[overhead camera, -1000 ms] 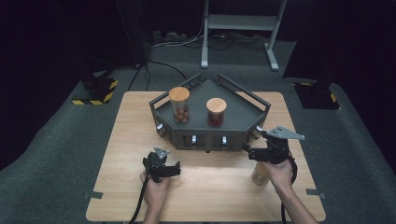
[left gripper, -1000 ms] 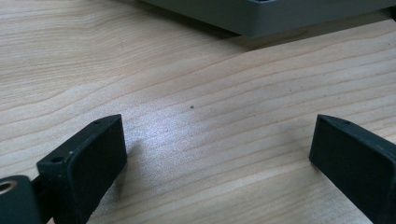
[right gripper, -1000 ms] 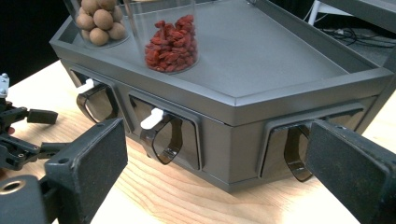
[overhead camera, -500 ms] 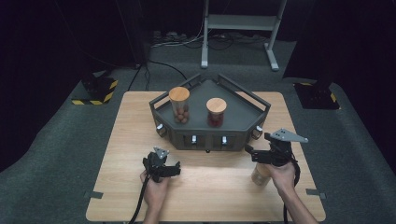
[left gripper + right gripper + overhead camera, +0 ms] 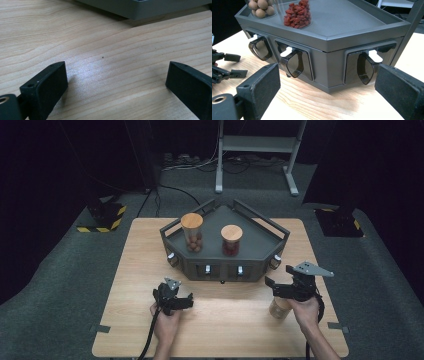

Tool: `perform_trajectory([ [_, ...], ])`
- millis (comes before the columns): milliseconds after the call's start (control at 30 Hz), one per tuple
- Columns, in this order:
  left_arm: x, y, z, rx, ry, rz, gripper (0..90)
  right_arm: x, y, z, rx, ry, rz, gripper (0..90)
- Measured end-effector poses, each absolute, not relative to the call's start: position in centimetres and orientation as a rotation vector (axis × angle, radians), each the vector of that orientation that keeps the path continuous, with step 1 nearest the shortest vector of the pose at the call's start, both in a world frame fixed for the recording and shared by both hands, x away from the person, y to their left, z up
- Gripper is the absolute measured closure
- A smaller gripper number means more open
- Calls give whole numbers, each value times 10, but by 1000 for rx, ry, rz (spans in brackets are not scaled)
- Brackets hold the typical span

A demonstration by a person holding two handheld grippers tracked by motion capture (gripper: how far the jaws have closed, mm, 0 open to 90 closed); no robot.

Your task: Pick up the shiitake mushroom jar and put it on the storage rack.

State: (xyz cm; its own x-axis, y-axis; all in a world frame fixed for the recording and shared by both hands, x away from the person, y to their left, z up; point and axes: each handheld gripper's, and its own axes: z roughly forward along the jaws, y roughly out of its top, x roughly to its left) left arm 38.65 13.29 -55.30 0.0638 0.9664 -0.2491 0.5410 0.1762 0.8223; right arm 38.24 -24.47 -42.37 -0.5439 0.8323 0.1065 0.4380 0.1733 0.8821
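Jar (image 5: 278,309) first: where is it standing?

On the bench (image 5: 145,250), near its front right corner, just under and beside my right claw (image 5: 280,277) in the high view. It looks clear and upright. I can't tell whether my right hand (image 5: 305,310) touches it.

And that claw, is it gripping anything?

No. Its jaws are spread wide with nothing between them, and they face the front of the grey rack (image 5: 260,237). In the right gripper view they frame one of the dark levers (image 5: 365,67) with a white tab. The jar lies below and behind the jaws, not between them.

What about your left claw (image 5: 174,297)?

It is also apart and empty. It is low over bare wood at the front left, well away from the jar. In the left gripper view the rack's base edge runs across the top.

Describe the surface and the room.

The bench is pale wood with clear grain. The rack sits at its far middle and holds two wooden-lidded jars, one of brown balls (image 5: 192,234) and one of red berries (image 5: 231,241). Grey carpet (image 5: 60,270) surrounds the bench. Behind it the room is dark, with a metal stand (image 5: 255,142), cables on the floor, and a yellow-and-black striped base (image 5: 102,220) at the left.
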Motion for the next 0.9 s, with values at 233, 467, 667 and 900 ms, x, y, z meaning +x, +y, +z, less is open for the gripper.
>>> perform_trajectory([
  [233, 386, 133, -553, 1478, 1592, 623, 37, 381, -249, -427, 1207, 2052, 1330, 59],
  [467, 386, 133, -553, 1478, 1592, 623, 38, 379, -252, -431, 1216, 2056, 1323, 58],
  [667, 386, 133, -553, 1482, 1592, 623, 37, 378, -255, -434, 1226, 2047, 1324, 58],
  [900, 386, 133, -553, 1478, 1592, 622, 37, 376, -258, -438, 1233, 2051, 1325, 58],
])
